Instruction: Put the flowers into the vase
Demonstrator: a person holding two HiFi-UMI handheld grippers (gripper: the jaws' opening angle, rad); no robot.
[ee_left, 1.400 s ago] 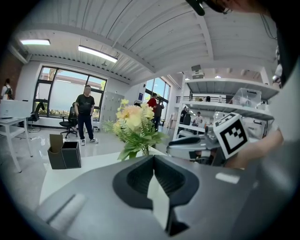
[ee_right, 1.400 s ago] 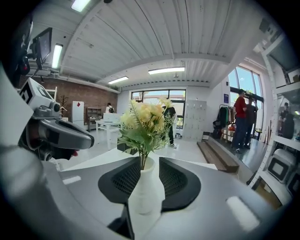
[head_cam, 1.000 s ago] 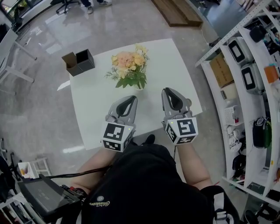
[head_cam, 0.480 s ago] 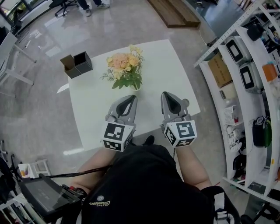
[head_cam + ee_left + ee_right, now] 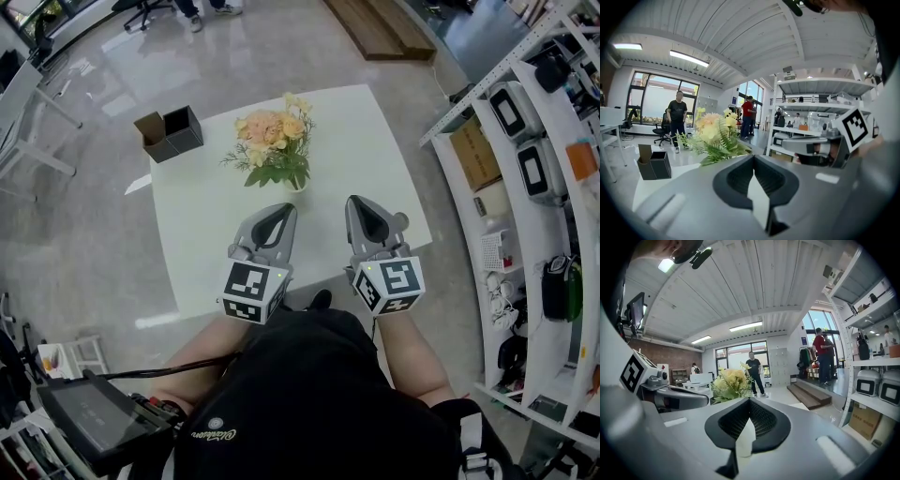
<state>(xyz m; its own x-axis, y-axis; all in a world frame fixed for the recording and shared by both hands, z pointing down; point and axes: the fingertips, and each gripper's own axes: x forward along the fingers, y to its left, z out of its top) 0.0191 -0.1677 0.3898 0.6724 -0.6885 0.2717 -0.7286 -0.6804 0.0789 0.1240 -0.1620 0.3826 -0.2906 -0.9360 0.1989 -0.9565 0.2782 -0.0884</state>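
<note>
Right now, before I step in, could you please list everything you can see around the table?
table: one, white, before the person
flowers: one bunch, peach and yellow, in the vase, table's far middle
vase: one, white, mostly hidden by leaves
cardboard box: one, brown, open, at the table's far left corner
black box: one, black, beside the cardboard box
shelving: one rack, white, right of the table
wooden platform: one, brown, on the floor beyond the table
bystanders: at least two, far across the room
left hand-held gripper: one, grey, shut and empty, over the table's near edge
right hand-held gripper: one, grey, shut and empty, beside the left one
</note>
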